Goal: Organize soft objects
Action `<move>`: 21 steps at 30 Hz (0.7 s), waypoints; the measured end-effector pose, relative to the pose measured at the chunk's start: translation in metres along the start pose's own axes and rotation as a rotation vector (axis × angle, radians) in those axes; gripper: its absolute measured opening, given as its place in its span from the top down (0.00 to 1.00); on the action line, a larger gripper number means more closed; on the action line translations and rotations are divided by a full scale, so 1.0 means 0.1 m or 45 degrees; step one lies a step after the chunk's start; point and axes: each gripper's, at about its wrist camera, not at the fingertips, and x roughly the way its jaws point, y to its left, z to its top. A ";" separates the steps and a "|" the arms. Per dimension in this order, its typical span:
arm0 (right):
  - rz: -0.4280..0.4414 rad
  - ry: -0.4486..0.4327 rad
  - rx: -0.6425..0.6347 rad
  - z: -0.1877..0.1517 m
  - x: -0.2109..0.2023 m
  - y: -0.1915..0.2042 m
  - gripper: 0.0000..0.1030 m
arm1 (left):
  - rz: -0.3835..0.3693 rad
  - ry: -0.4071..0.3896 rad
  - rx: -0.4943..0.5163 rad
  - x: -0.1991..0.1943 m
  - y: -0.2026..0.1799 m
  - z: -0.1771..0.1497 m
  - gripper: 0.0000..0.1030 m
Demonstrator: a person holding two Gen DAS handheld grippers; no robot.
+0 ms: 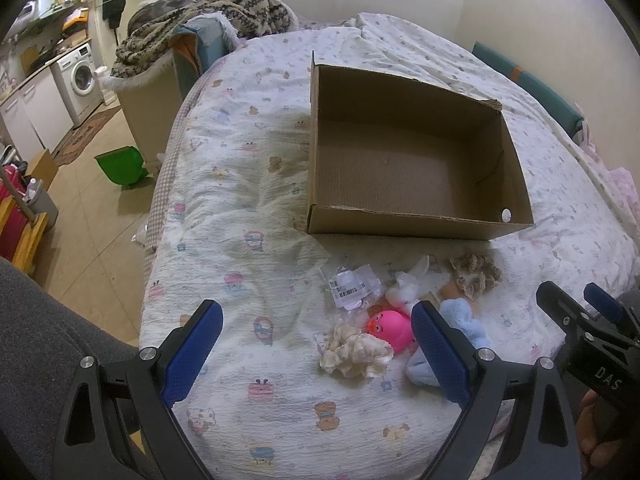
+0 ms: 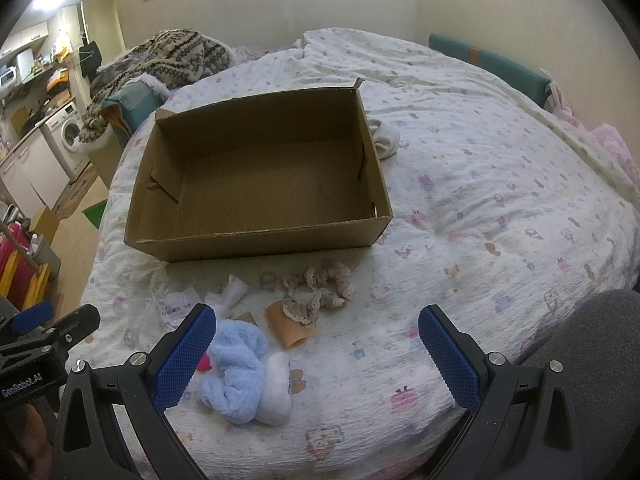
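An empty cardboard box (image 1: 404, 220) (image 2: 260, 246) stands on the bed. In front of it lie soft items: a cream scrunchie (image 1: 354, 354), a pink rubber duck (image 1: 390, 330), a blue fluffy toy (image 1: 464, 322) (image 2: 240, 368), a beige lace scrunchie (image 1: 474, 274) (image 2: 324, 284), a white plush piece (image 1: 410, 286) (image 2: 232, 292) and a clear plastic bag (image 1: 352, 286) (image 2: 174, 306). My left gripper (image 1: 316, 352) is open above the near bed, the scrunchie and duck between its fingers. My right gripper (image 2: 316, 356) is open, the blue toy by its left finger (image 2: 184, 360).
A tan cylinder (image 2: 290, 322) lies by the lace scrunchie. A white sock (image 2: 386, 138) lies right of the box. A patterned blanket (image 1: 208, 12) is heaped at the bed's far left. The floor with a green dustpan (image 1: 120, 166) lies left of the bed.
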 end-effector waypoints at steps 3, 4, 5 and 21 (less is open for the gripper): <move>0.000 -0.001 -0.001 0.00 0.00 0.00 0.00 | 0.001 0.002 0.001 0.00 0.00 0.00 0.08; 0.000 -0.001 -0.001 0.00 0.00 0.00 0.00 | 0.000 0.001 -0.001 0.00 0.00 0.00 0.08; -0.001 -0.001 -0.002 0.00 0.00 0.00 0.00 | 0.000 0.001 -0.002 0.00 0.00 0.00 0.08; 0.147 0.133 0.098 0.02 0.11 -0.07 0.00 | -0.007 0.052 -0.061 0.02 0.14 0.01 0.08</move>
